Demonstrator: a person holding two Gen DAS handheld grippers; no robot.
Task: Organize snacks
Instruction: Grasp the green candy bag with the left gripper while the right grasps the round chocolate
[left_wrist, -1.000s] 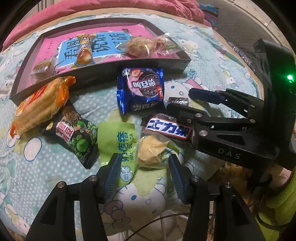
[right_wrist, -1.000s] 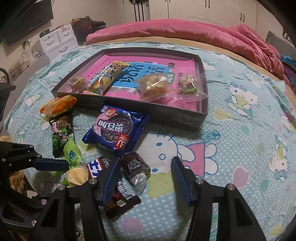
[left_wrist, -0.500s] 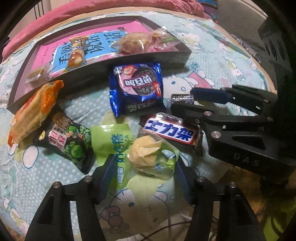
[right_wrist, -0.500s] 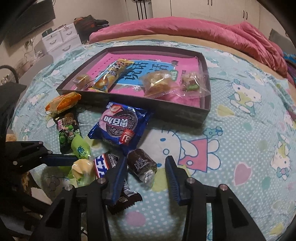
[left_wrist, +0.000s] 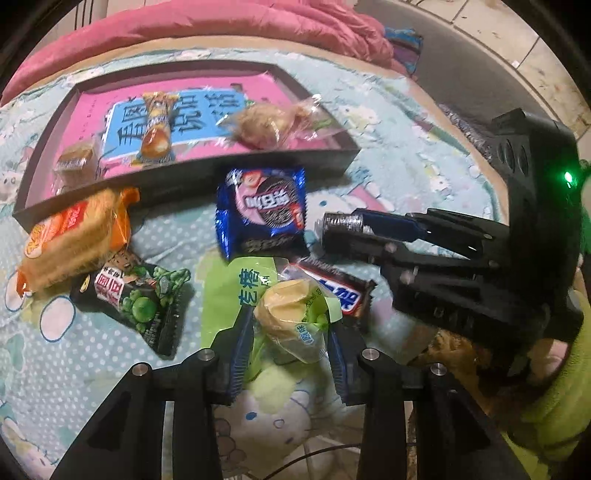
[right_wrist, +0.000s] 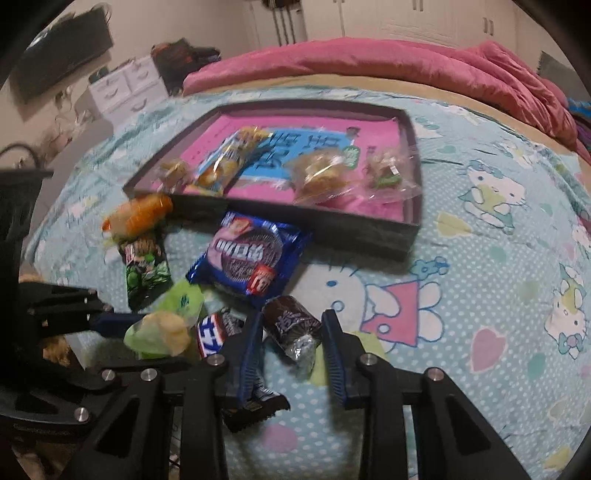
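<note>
1. Bed sheet (right_wrist: 480, 229), pale blue with cartoon cats and dots, is covering the bed and carrying everything below; a pink quilt (right_wrist: 388, 62) is lying bunched along its far edge.
2. Tray (right_wrist: 369, 230), dark-walled with a pink and blue printed floor, is sitting on the sheet beyond the loose snacks and is holding four wrapped items, among them a long orange-and-blue bar (right_wrist: 225, 162) and a clear-wrapped bun (right_wrist: 321, 173).
3. Right gripper (right_wrist: 291, 343) is reaching down at the near edge of the sheet. Its jaws are closing, with the dark cake (right_wrist: 291, 325) lying between the blue pads; the pads are close beside the wrapper, but contact is not clearly showing.
4. Left gripper (left_wrist: 291, 332) is working just beside the right one. Its jaws are closing around the yellow pastry (left_wrist: 295, 317) in its clear green-printed wrapper, the pads pressing both sides.
5. Blue cookie pack (left_wrist: 264, 210) is lying on the sheet in front of the tray wall, apart from both grippers.
6. Orange packet (left_wrist: 74, 236) is resting against the tray's near left corner, with the green pea bag (left_wrist: 136, 299) just below it.
7. Chocolate bar (left_wrist: 343, 291) is lying partly under the yellow pastry, beside a flat green sachet (left_wrist: 232, 288).
</note>
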